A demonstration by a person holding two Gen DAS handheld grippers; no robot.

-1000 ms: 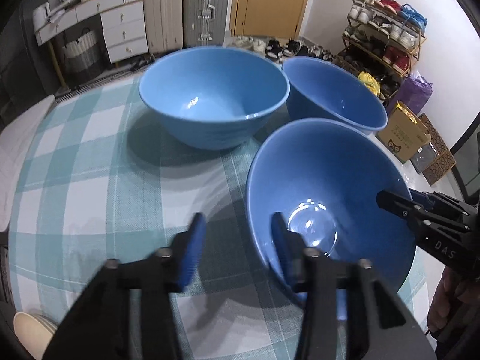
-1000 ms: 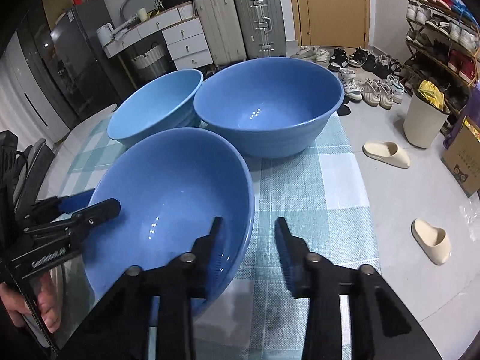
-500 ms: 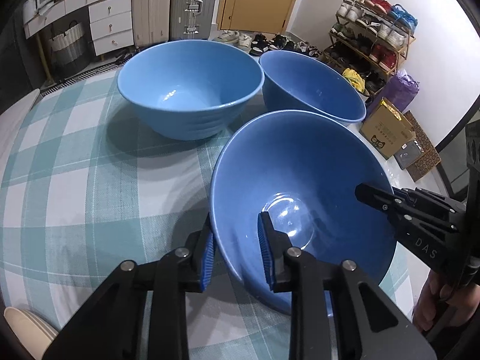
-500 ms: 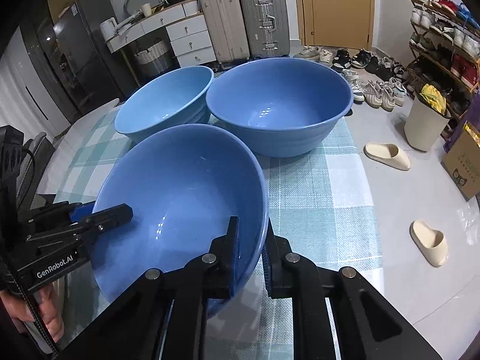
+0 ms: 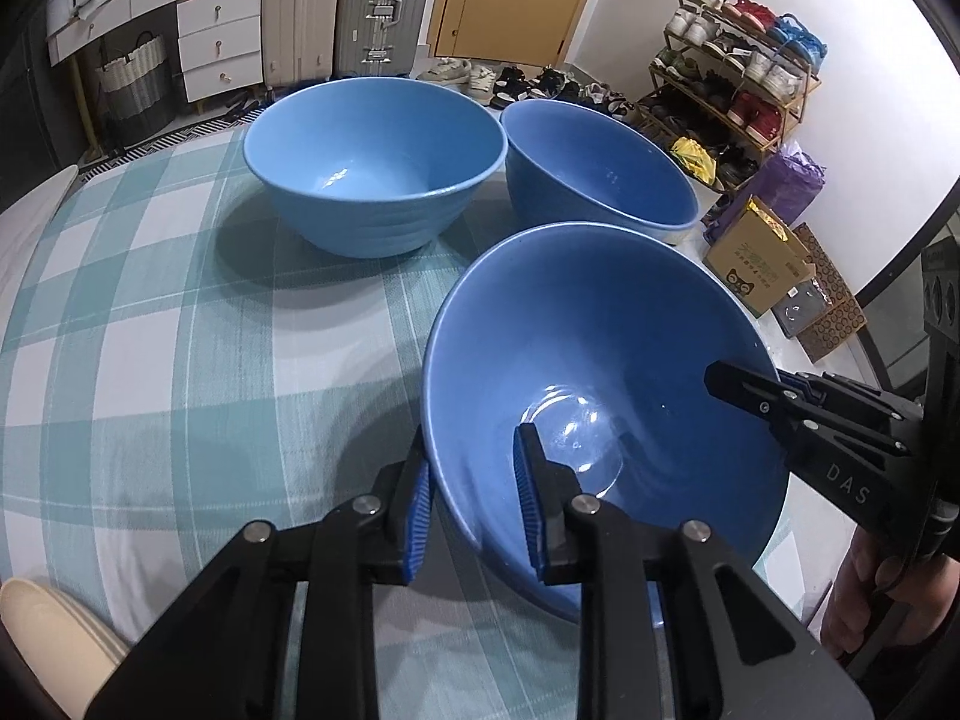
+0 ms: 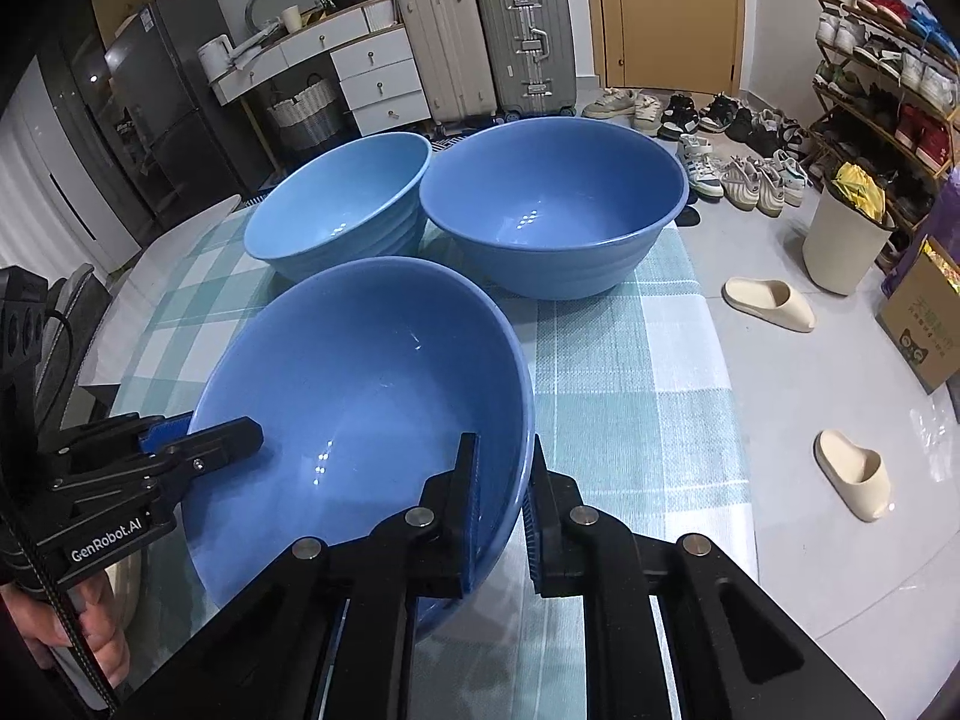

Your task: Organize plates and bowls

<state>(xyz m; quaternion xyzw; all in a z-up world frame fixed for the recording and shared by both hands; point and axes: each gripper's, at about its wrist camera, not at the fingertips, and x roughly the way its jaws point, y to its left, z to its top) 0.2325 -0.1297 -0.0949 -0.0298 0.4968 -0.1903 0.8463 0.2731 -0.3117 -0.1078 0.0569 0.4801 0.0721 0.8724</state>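
Both grippers, left gripper and right gripper, clamped on near bowl (two more bowls just behind).

Dim indoor light, sharp, fisheye-warped edges

Household clutter beyond the checked tablecloth
Suitcases at twelve o'clock; shoe rack at two; slippers at three.

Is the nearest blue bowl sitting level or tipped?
Tipped: the nearest blue bowl has its rim slanted, clamped on opposite sides by both hand-held grippers.
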